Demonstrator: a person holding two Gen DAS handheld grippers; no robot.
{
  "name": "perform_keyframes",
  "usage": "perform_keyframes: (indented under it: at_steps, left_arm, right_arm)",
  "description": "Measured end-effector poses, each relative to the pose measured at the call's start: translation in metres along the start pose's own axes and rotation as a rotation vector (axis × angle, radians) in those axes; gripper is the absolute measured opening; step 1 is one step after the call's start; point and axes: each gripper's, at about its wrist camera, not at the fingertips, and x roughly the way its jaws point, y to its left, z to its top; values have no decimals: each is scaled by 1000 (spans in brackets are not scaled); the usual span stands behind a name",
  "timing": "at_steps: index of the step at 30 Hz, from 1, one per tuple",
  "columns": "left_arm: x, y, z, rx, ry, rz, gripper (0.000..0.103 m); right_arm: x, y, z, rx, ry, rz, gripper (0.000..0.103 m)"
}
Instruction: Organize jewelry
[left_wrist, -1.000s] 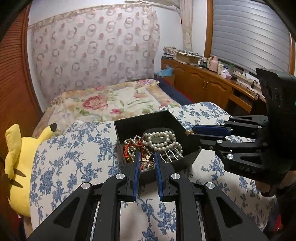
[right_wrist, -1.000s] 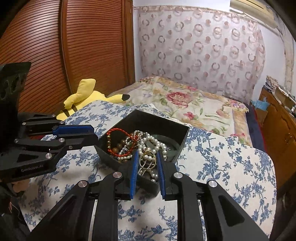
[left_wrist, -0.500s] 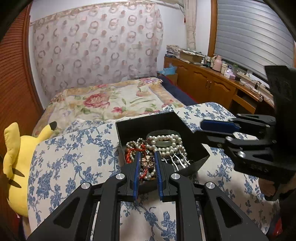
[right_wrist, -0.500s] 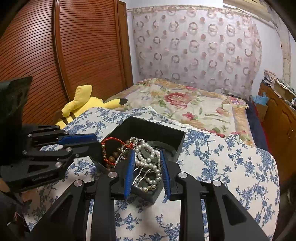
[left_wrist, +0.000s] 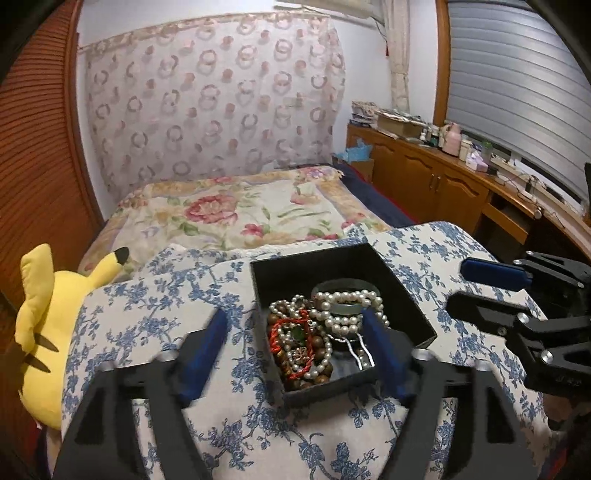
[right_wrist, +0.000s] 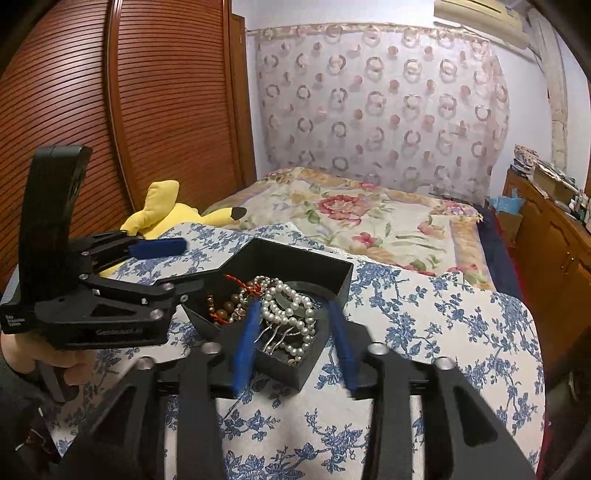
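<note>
Jewelry box (left_wrist: 402, 295), one, black, open-topped, on blue-floral cloth (left_wrist: 147, 314) at the foot of the bed (left_wrist: 229, 214). Contents, tangled in one heap: pearl strands (left_wrist: 347, 314), brown wooden beads (left_wrist: 325, 365), one red cord bracelet (left_wrist: 275, 332), one green bangle (left_wrist: 345, 307), one silver hair comb (left_wrist: 356, 350). Left tongs (left_wrist: 295, 350), one pair, spread wide, empty, straddling the box. Right tongs (right_wrist: 295, 339), one pair, parted, empty, over the box's near corner. Yellow plush toy (left_wrist: 40, 325), one, beside the cloth.

A blue-floral cushioned surface (left_wrist: 155, 306) at the foot of a flower-quilted bed (left_wrist: 236, 218) carries an open black jewelry box (left_wrist: 413, 306); a yellow plush toy (left_wrist: 40, 332) lies alongside.
</note>
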Motion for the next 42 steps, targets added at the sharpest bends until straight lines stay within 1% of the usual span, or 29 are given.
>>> perform_keyframes:
  at_steps: [1,2,3,4,5,6,8,11,12,17,21,24,31,34,42]
  left_arm:
    - [-2,1,-1,-7,-4,3,79]
    - [-5,3,-3,-14,-7,9,85]
    - [-7,4,-5,-18,-10,19,88]
    - [-11,4,-7,-23,-18,37,92]
    - [-15,5,-9,-24,-23,50,94]
    - [-18,5,-11,-23,-28,57,95]
    - [-26,5,-17,-18,-37,82,95]
    - [-37,5,-25,-18,-44,97,95]
    - [-41,5,-27,-19,-45,100,95]
    - [-60,3,-38,-30,-56,133,95]
    - [-75,1,-44,-44,-66,118,95]
    - [-82,0,-47,-58,-65,113,95]
    - [-106,1,-57,-104,-85,112,95]
    - [-114,0,-58,-97,-96,122,95]
    - [-126,-6,-63,-85,-121,125,95]
  right_arm:
    - [-2,-1,-1,9,-5,-6,56]
    - [-4,-2,-2,16,-10,-12,61]
    - [-7,-3,-4,27,-17,-22,67]
    - [-8,-4,-5,34,-20,-28,71]
    - [-10,-5,-7,42,-24,-37,79]
    - [-12,-6,-9,49,-30,-44,86]
    - [-16,-7,-13,67,-45,-58,92]
    - [-21,-7,-19,88,-54,-73,94]
    - [-23,-6,-21,92,-58,-80,100]
    - [-36,0,-29,114,-82,-111,101]
    - [-50,5,-34,133,-103,-121,101]
    - [-64,11,-37,134,-129,-150,101]
    - [-93,19,-46,158,-168,-178,101]
    - [-100,22,-50,157,-172,-201,101]
    - [-114,23,-56,173,-195,-215,101]
